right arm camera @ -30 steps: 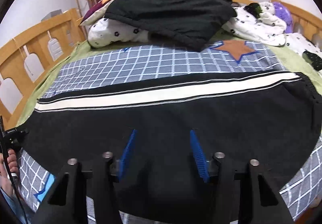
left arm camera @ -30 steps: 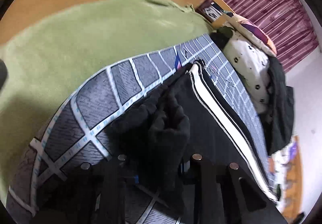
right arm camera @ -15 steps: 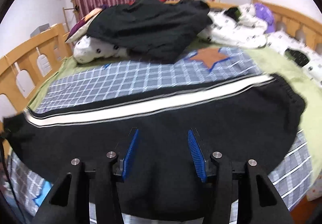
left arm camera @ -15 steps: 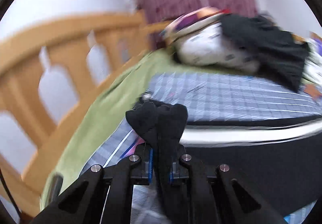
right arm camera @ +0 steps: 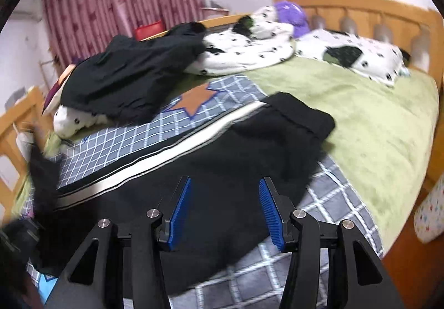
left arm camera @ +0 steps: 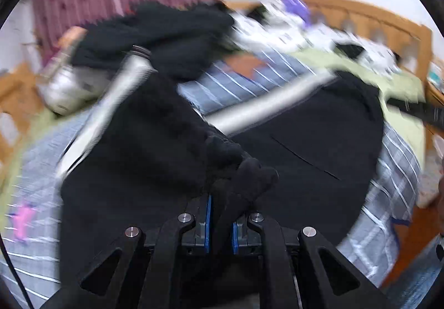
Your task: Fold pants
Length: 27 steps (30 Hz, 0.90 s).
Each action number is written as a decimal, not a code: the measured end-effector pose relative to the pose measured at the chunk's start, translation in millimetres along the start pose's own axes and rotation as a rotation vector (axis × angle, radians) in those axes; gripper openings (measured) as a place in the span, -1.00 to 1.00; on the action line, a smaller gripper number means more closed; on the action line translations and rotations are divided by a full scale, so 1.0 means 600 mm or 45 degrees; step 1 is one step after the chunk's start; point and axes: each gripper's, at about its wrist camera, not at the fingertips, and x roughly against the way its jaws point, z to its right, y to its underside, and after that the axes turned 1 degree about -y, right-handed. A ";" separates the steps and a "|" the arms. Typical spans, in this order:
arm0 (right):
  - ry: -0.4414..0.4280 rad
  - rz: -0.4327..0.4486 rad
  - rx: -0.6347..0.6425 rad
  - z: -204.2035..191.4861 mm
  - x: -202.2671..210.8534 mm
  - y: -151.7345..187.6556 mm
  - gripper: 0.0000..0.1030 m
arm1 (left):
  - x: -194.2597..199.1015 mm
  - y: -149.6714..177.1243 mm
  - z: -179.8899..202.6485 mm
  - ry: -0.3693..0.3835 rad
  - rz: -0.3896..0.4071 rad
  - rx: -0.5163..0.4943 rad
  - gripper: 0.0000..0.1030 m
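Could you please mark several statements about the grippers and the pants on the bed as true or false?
1. The left gripper is shut on black fabric of the pants. True.
2. The right gripper clamps the white stripe. False: its jaws stand open above black cloth, gripping nothing.
3. The pants lie on a checked blanket. True.
4. The star patch on the blanket is green. False: it is orange.
5. A second dark garment lies beyond the pants, near the curtain. True.
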 end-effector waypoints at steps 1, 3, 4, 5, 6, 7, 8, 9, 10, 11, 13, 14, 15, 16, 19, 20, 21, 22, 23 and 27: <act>0.008 0.004 -0.006 0.008 0.002 0.000 -0.02 | -0.010 0.012 0.022 -0.009 -0.024 -0.015 -0.80; 0.015 0.012 -0.002 0.018 0.003 0.001 -0.02 | -0.027 0.030 0.058 -0.082 -0.048 -0.057 -0.79; 0.014 0.011 0.002 0.020 0.005 0.003 -0.02 | -0.026 0.036 0.062 -0.072 -0.041 -0.062 -0.72; 0.010 0.008 0.005 0.021 0.004 0.004 -0.02 | -0.019 0.039 0.056 -0.034 -0.034 -0.056 -0.61; -0.001 0.004 0.009 0.020 0.003 0.003 -0.02 | -0.010 0.040 0.046 0.029 -0.040 -0.046 -0.33; -0.012 0.000 0.013 0.018 0.003 0.004 -0.02 | 0.003 0.043 0.033 0.089 -0.051 -0.031 -0.08; -0.025 -0.006 0.020 0.014 0.000 0.003 -0.02 | 0.016 0.045 0.021 0.118 -0.052 -0.015 0.01; -0.045 -0.016 0.037 0.005 -0.003 0.005 -0.02 | 0.038 0.049 -0.002 0.121 -0.031 0.002 0.16; -0.059 -0.023 0.053 -0.004 -0.006 0.006 -0.02 | 0.057 0.055 -0.019 0.110 -0.006 0.010 0.28; -0.069 -0.031 0.064 -0.010 -0.009 0.006 -0.02 | 0.074 0.059 -0.040 0.090 0.016 0.015 0.32; -0.121 -0.062 0.095 -0.034 -0.016 0.012 -0.02 | 0.107 0.076 -0.086 0.011 0.038 0.016 0.36; -0.156 -0.083 0.107 -0.048 -0.021 0.015 -0.02 | 0.117 0.084 -0.112 -0.039 0.034 0.019 0.37; -0.205 -0.112 0.122 -0.065 -0.026 0.021 -0.02 | 0.119 0.087 -0.135 -0.081 0.024 0.019 0.37; -0.253 -0.142 0.138 -0.083 -0.031 0.028 -0.02 | 0.120 0.090 -0.163 -0.142 0.008 0.026 0.37; -0.374 -0.225 0.184 -0.138 -0.050 0.050 -0.02 | 0.129 0.120 -0.243 -0.255 -0.040 0.124 0.37; -0.413 -0.250 0.188 -0.157 -0.058 0.056 -0.02 | 0.129 0.127 -0.268 -0.265 -0.065 0.173 0.37; -0.450 -0.296 0.210 -0.183 -0.072 0.065 -0.02 | 0.128 0.137 -0.293 -0.253 -0.084 0.234 0.37; -0.459 -0.326 0.246 -0.200 -0.083 0.072 -0.02 | 0.128 0.149 -0.316 -0.234 -0.093 0.296 0.37; -0.451 -0.338 0.271 -0.212 -0.088 0.079 -0.03 | 0.125 0.158 -0.328 -0.225 -0.095 0.339 0.37; -0.340 -0.496 0.319 -0.242 -0.135 0.124 -0.06 | 0.115 0.204 -0.360 -0.136 -0.142 0.481 0.37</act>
